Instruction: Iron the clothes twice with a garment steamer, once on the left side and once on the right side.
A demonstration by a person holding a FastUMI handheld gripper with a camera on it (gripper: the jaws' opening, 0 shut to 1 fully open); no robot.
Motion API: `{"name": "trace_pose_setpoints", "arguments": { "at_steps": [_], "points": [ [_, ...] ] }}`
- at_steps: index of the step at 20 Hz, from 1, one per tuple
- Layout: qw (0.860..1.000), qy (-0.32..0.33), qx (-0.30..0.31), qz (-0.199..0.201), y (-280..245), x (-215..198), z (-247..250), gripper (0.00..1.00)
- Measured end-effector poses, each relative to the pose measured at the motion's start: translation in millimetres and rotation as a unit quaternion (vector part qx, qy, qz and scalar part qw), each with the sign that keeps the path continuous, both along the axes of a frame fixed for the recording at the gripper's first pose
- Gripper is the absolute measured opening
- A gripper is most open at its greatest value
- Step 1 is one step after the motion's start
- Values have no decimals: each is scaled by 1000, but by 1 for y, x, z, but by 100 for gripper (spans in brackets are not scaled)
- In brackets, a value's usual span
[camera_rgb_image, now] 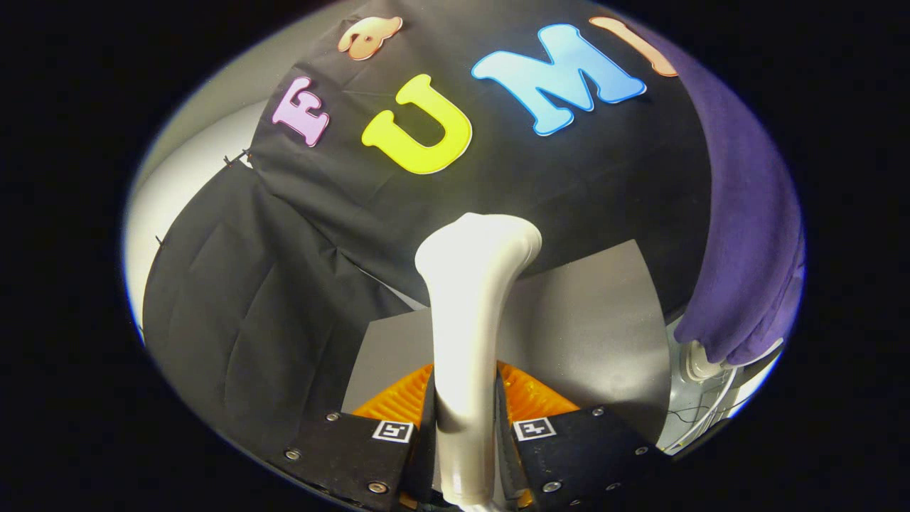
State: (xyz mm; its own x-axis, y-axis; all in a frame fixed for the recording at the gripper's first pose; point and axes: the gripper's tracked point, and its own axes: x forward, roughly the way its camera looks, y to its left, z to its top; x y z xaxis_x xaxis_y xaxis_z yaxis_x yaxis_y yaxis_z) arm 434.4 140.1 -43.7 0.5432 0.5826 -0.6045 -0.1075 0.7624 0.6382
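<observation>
Gripper (466,419) closed on the handle of the white garment steamer (473,299), one finger (398,405) pressing on each side. Steamer upright between the fingers, rising ahead of them, its head bent toward the right and well apart from the cloth. Gripper tilted, so the whole scene leans. Purple garment (746,235) hanging to the right, beyond the fingers, over a pale stand (700,363) at its lower end. Grey mat (597,334) lying flat just ahead of the fingers, under the steamer. Black cloth wall (298,235) behind and to the left.
</observation>
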Motion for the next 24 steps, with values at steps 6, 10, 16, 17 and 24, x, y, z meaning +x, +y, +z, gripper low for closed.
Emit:
{"name": "trace_pose_setpoints", "arguments": {
  "at_steps": [6, 10, 16, 17, 24],
  "points": [
    [998, -64, 3, -21, -32, -56, 37, 37],
    [995, -98, -2, -17, -48, -108, 51, 37],
    [990, -136, -30, -16, -69, -186, 47, 36],
    [989, -142, -31, -20, -72, -199, 46, 36],
    [983, -168, -45, -53, -104, -284, 41, 37]
  ]
}}
